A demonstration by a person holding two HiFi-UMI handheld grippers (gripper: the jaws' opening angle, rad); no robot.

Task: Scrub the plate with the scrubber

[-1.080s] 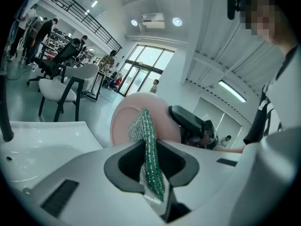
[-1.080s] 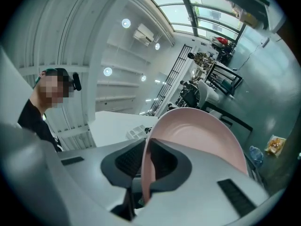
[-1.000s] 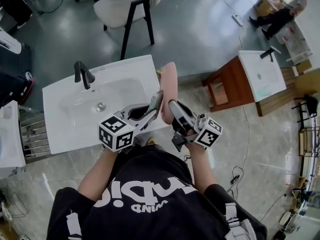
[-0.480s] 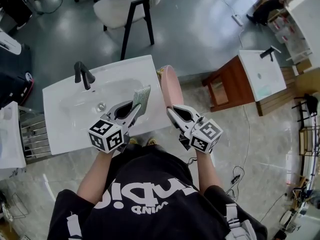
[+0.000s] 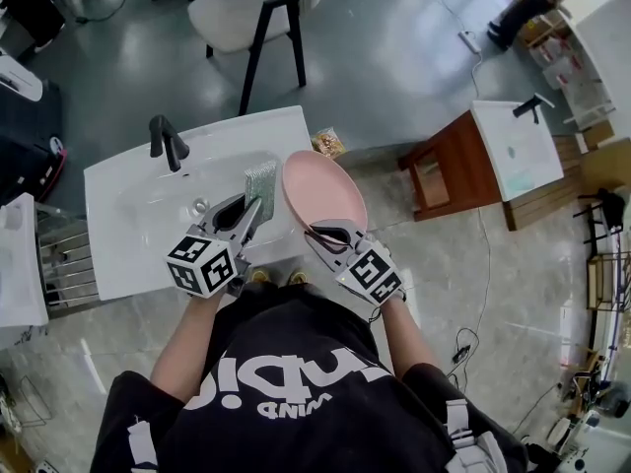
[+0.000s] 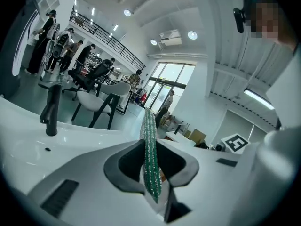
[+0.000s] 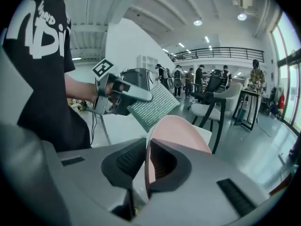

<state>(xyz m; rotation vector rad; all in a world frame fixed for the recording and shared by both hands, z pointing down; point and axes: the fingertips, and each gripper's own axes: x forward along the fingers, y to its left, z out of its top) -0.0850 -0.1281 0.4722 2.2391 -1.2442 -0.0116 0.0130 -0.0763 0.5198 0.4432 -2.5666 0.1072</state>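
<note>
Plate [image 5: 323, 190] — pink and shallow — hangs over the right end of the white sink [image 5: 128, 254], its hollow face turned upward. The right tool [image 5: 317, 233] has its jaws clamped on the plate's near rim, one jaw on each face. The left tool [image 5: 248, 208] has its jaws closed tight on the lower edge of the green scrubber [image 5: 259, 180], so the sheet stands on edge above the basin — just left of the plate. Whether the two touch cannot be told. A black faucet [image 5: 166, 141] stands at the sink's far side, and a white chair [image 5: 246, 13] sits on the grey floor beyond.
</note>
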